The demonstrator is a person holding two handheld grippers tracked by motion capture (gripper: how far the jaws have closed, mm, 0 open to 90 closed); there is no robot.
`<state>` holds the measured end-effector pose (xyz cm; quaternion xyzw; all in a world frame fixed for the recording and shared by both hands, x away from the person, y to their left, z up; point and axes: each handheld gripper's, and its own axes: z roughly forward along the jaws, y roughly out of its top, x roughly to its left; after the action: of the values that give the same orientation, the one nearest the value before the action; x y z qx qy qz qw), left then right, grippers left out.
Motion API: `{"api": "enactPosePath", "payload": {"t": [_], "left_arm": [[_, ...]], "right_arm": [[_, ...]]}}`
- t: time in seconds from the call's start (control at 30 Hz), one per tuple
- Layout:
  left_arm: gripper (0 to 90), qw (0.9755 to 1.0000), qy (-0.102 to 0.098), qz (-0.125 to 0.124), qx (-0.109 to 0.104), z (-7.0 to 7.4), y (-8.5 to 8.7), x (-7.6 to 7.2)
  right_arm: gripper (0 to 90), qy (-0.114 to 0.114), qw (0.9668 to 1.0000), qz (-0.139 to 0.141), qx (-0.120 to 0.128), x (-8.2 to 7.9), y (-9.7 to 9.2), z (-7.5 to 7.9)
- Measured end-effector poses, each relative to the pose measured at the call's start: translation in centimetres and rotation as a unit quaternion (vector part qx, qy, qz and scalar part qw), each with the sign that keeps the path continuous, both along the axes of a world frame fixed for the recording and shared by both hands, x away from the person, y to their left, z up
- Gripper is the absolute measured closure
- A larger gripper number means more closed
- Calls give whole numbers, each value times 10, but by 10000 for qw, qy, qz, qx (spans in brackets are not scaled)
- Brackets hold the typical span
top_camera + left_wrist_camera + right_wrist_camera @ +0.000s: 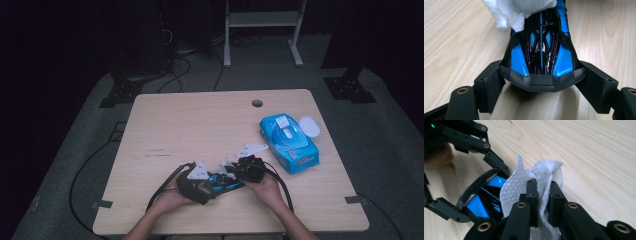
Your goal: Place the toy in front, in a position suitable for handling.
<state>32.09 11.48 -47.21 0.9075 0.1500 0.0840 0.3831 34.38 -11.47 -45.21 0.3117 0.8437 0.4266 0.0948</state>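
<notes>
Left gripper view puts the glossy blue-and-black plastic toy car body (541, 50) squarely between my left gripper (541, 82), whose jaws clamp on the black spoiler end from both sides. The car's long axis runs straight away from that gripper, out toward my right gripper (543, 195). That one pinches a white, dimpled wet wipe (524, 187) tightly between its nearly closed jaws, and the wipe lies over the car's far end. I judge I am wiping the shell, so the stroke should run along that axis, toward the left gripper. Farther off, beyond the right gripper, sits a blue soft pack of wipes (289, 142) on the pale wooden table (200, 120).
</notes>
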Motion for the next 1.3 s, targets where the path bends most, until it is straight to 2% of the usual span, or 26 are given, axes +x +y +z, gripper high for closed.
{"api": "enactPosePath", "payload": {"t": [0.07, 0.1, 0.13, 0.17, 0.2, 0.27, 0.33, 0.4, 0.43, 0.53, 0.63, 0.7, 0.8, 0.83, 0.9, 0.97, 1.07, 1.1, 1.17, 1.2, 1.27, 1.3], "left_arm": [[244, 10000, 23, 1, -22, 0, 0, 1], [244, 10000, 21, 14, -40, 0, -1, 1], [244, 10000, 21, 14, -40, 0, -1, 1], [244, 10000, 23, 15, -29, 0, 0, 1], [244, 10000, 18, 27, -47, -1, 0, 0], [244, 10000, 19, 20, -38, 0, 0, 0], [244, 10000, 14, 2, -20, 0, 0, 1], [244, 10000, 36, -5, -36, 0, 1, 1], [244, 10000, 39, -8, -56, -1, 0, 2], [244, 10000, 45, 0, -72, -1, -2, 2], [243, 10000, 41, 6, -58, -1, -1, 1], [244, 10000, 25, -12, -39, -1, 0, 1], [244, 10000, 18, -7, -29, -1, 0, 1], [244, 10000, 47, -7, -62, -1, 0, 2], [244, 10000, 50, -14, -76, -1, 0, 2], [244, 10000, 39, -12, -79, -1, -1, 2], [244, 10000, 30, -15, -52, -1, -1, 2], [243, 10000, 28, -12, -49, -1, -1, 2], [244, 10000, 30, -13, -49, -1, 0, 1], [244, 10000, 18, -20, -39, -1, 0, 1], [244, 10000, 19, -19, -38, -1, 0, 1], [244, 10000, 20, -19, -39, -1, 0, 1]], "right_arm": [[808, 38, 9998, 40, 166, -3, 4, -1], [807, -26, 9993, 314, 185, -6, 13, -2], [807, -26, 9993, 314, 185, -6, 13, -2], [808, -152, 9991, 407, -3, -8, 20, -1], [808, -116, 9991, 418, 13, -7, 19, -1], [808, -37, 9993, 365, 37, -4, 16, 0], [809, -34, 9999, 165, -17, 0, 6, 0], [810, -135, 9995, -55, -275, 3, -6, -2], [810, 71, 9998, -164, -63, 7, -18, -4], [809, 50, 9998, -206, -52, 5, -19, -4], [809, -91, 10000, 7, -35, 0, -8, -2], [809, -85, 9999, 31, -57, 0, -8, -2], [811, -26, 9998, -93, -178, 4, -19, -3], [811, -24, 9995, -229, -234, 4, -32, -4], [811, -36, 9983, -411, -409, 3, -43, -6], [811, 93, 9983, -520, -255, 2, -51, -9], [810, 93, 9986, -488, -187, 1, -51, -8], [810, 159, 9994, -297, 28, -1, -48, -8], [810, 142, 9996, -242, 23, -3, -45, -8], [810, 73, 9997, -219, -61, -4, -44, -8], [810, 147, 9995, -279, -65, -2, -48, -8], [810, 187, 9989, -412, -144, -1, -56, -9]]}}
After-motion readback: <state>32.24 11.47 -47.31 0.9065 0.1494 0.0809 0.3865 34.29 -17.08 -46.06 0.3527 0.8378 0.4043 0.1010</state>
